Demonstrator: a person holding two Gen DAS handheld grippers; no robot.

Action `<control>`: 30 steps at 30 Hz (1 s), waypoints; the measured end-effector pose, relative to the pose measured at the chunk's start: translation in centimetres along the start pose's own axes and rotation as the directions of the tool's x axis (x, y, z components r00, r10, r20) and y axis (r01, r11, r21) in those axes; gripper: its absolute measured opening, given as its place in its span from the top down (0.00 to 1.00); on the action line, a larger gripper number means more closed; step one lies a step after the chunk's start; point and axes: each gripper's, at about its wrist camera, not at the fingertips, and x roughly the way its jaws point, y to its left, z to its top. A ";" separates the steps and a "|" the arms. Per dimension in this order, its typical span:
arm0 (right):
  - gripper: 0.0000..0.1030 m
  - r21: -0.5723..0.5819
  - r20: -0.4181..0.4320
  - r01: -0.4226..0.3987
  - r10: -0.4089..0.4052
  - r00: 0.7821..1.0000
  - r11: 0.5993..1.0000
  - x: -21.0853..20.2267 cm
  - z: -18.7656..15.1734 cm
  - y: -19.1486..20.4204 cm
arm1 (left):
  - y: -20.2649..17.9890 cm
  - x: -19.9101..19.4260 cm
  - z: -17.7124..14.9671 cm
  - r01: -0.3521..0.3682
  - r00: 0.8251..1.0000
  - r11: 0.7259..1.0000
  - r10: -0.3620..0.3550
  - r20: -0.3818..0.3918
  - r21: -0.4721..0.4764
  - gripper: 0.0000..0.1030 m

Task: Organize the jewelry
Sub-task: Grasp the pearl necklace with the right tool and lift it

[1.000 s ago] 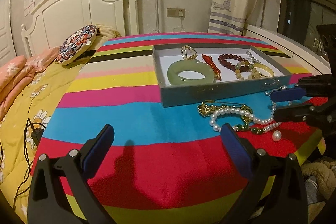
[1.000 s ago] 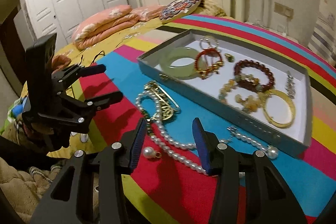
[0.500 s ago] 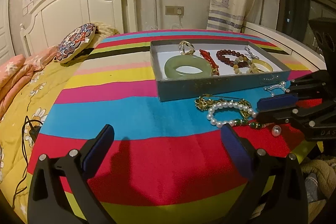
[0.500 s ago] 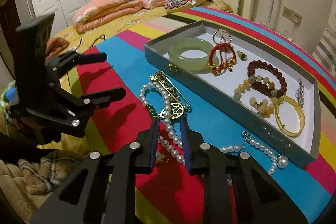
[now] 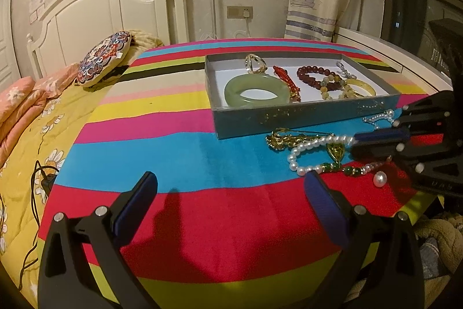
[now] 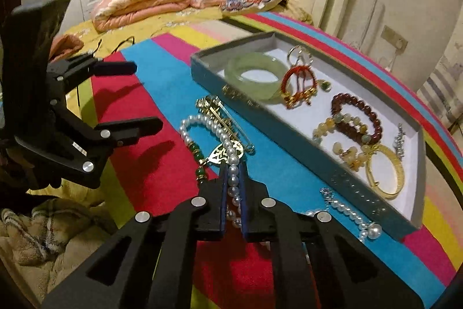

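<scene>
A grey jewelry box (image 5: 303,118) (image 6: 260,132) on the striped cloth holds a green jade bangle (image 5: 256,91) (image 6: 254,74), a red cord bracelet (image 6: 298,89), a dark red bead bracelet (image 6: 358,112) and a gold bangle (image 6: 386,175). In front of the box lie a pearl necklace (image 5: 306,148) (image 6: 208,126) and a gold brooch (image 5: 286,139) (image 6: 220,112). My right gripper (image 6: 233,167) (image 5: 354,145) is shut on the pearl necklace. My left gripper (image 5: 228,187) (image 6: 144,97) is open and empty, above the cloth left of the necklace.
A loose pearl (image 5: 379,179) and a short pearl strand (image 6: 347,213) lie near the box's front corner. A bed with a yellow cover (image 5: 34,141), a round patterned cushion (image 5: 105,61) and pink bedding (image 6: 139,2) is to the left. The cloth's edge drops off near me.
My right gripper has moved forward and closed its fingers on the pearl necklace. My left gripper stays open and has drifted back a little.
</scene>
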 end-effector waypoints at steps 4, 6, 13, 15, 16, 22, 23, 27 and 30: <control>0.93 0.021 0.101 0.063 -0.065 0.993 0.998 -2.6 0.3 -0.9 | 0.1 0.0 -0.1 -0.002 1.000 1.000 0.002 -0.001 0.000 0.02; 0.93 0.035 0.155 0.098 -0.103 0.983 0.995 -4.1 0.5 -1.4 | 0.1 0.0 -0.2 -0.002 1.000 1.000 0.002 -0.004 -0.004 0.02; 0.93 0.133 0.332 0.156 -0.192 0.924 0.979 -9.5 0.9 -4.2 | 0.1 0.0 -0.2 0.000 1.000 1.000 0.000 -0.009 -0.001 0.02; 0.93 0.162 0.358 0.168 -0.216 0.908 0.972 -10.7 0.9 -5.1 | 0.0 0.0 -0.2 0.001 1.000 1.000 -0.001 -0.010 -0.001 0.02; 0.93 0.175 0.370 0.175 -0.229 0.900 0.969 -11.2 0.8 -5.6 | 0.1 0.0 -0.1 0.003 1.000 1.000 -0.003 -0.011 -0.003 0.02; 0.93 0.240 0.402 0.195 -0.280 0.872 0.951 -13.5 0.1 -7.8 | 0.1 0.1 0.3 0.028 0.999 0.999 -0.029 -0.019 -0.025 0.02; 0.93 0.248 0.405 0.197 -0.286 0.869 0.949 -13.8 -0.1 -7.9 | 0.0 0.1 0.4 0.037 0.999 0.999 -0.038 -0.021 -0.029 0.02; 0.93 0.265 0.411 0.202 -0.300 0.861 0.943 -14.4 -0.4 -8.4 | -0.6 0.5 1.1 0.075 0.997 0.996 -0.076 -0.033 -0.041 0.02; 0.93 0.268 0.418 0.199 -0.300 0.858 0.943 -14.7 -0.6 -8.6 | -1.4 1.1 1.6 0.092 0.994 0.995 -0.094 -0.049 -0.032 0.02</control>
